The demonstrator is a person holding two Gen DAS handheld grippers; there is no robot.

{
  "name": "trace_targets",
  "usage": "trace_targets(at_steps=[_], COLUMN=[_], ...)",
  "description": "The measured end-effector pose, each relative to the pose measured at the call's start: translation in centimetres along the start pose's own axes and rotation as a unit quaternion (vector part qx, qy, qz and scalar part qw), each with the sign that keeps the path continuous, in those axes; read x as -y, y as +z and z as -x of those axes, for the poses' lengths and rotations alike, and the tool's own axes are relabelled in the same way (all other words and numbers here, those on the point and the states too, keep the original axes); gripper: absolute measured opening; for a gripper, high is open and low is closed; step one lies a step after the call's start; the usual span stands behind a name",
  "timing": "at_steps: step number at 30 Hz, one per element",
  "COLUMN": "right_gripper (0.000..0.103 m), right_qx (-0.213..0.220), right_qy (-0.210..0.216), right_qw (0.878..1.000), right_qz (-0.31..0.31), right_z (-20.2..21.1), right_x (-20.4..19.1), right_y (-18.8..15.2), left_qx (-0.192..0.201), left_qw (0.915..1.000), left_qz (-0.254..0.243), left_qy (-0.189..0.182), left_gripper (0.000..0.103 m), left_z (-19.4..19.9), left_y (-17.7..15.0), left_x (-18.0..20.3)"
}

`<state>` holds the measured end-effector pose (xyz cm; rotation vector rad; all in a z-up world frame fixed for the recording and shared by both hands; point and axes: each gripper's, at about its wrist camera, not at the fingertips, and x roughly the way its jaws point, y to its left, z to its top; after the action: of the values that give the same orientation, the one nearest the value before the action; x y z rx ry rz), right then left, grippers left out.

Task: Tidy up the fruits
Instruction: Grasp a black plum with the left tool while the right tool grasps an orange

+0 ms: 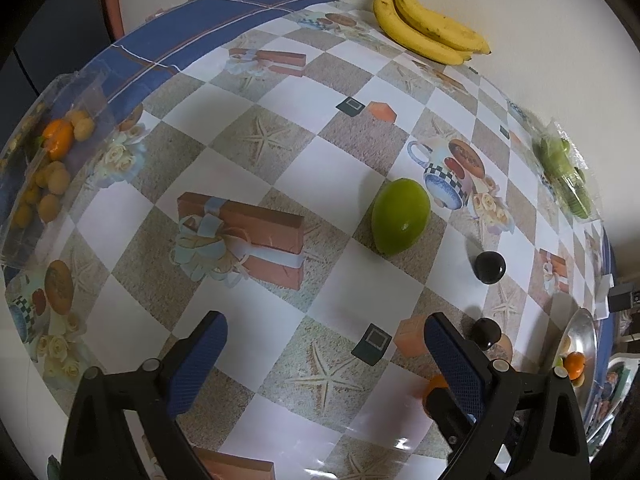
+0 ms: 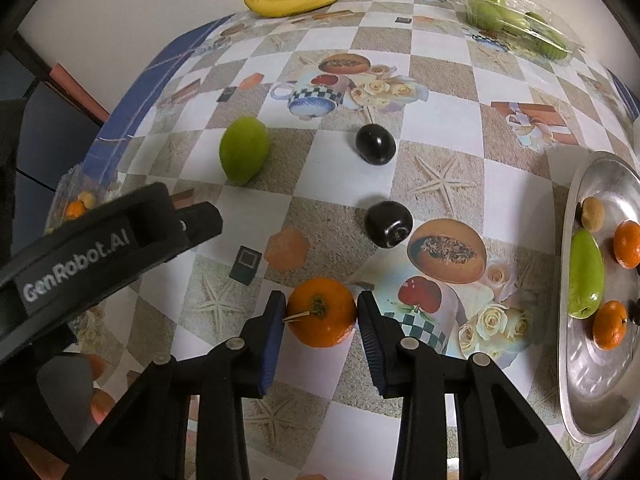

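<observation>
In the right wrist view my right gripper point(image 2: 320, 300) is shut on a tangerine point(image 2: 322, 314) that rests on the tablecloth, one blue pad against each side. Beyond it lie two dark plums point(image 2: 389, 225) point(image 2: 376, 145) and a green mango point(image 2: 244, 154). A metal tray point(image 2: 576, 380) at the right holds a green fruit, tangerines and a small brown fruit. My left gripper point(image 1: 326, 328) hovers open over the cloth with nothing between its fingers. The mango point(image 1: 400, 216) and plums point(image 1: 490, 267) lie ahead of it.
A bunch of bananas point(image 1: 428, 28) leans on the wall at the table's far edge. A clear plastic box of green fruit point(image 2: 516, 24) sits far right. Another clear box point(image 1: 48, 168) with small brown fruits and a tangerine stands at the left edge.
</observation>
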<state>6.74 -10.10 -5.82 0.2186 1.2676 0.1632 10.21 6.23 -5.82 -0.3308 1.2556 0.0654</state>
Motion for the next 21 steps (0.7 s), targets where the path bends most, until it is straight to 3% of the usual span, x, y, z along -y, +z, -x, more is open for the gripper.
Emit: trace_targets(at_steps=[10,17,21], right_gripper=[0.038,0.038,0.038], right_qx=[0.051,0.089,0.102], right_qy=[-0.009,-0.007,-0.010], right_qw=[0.997,0.988,0.985], right_qz=[-0.062,-0.123,-0.141], right_z=[3.6,6.2,7.1], right_x=[4.5,9.5,11.2], right_y=[0.8,1.2,1.3], left_qx=[0.002,-0.001,-0.005], left_qw=[1.0000,0.9986,0.9956], left_qz=[-0.004,-0.033,-0.062], left_qy=[-0.005,-0.041,-0.071], left_gripper=[0.100,0.083,0.079], left_z=[0.0,-0.5,-0.7], left_y=[0.3,0.4,0.0], left_x=[1.0,4.5,7.2])
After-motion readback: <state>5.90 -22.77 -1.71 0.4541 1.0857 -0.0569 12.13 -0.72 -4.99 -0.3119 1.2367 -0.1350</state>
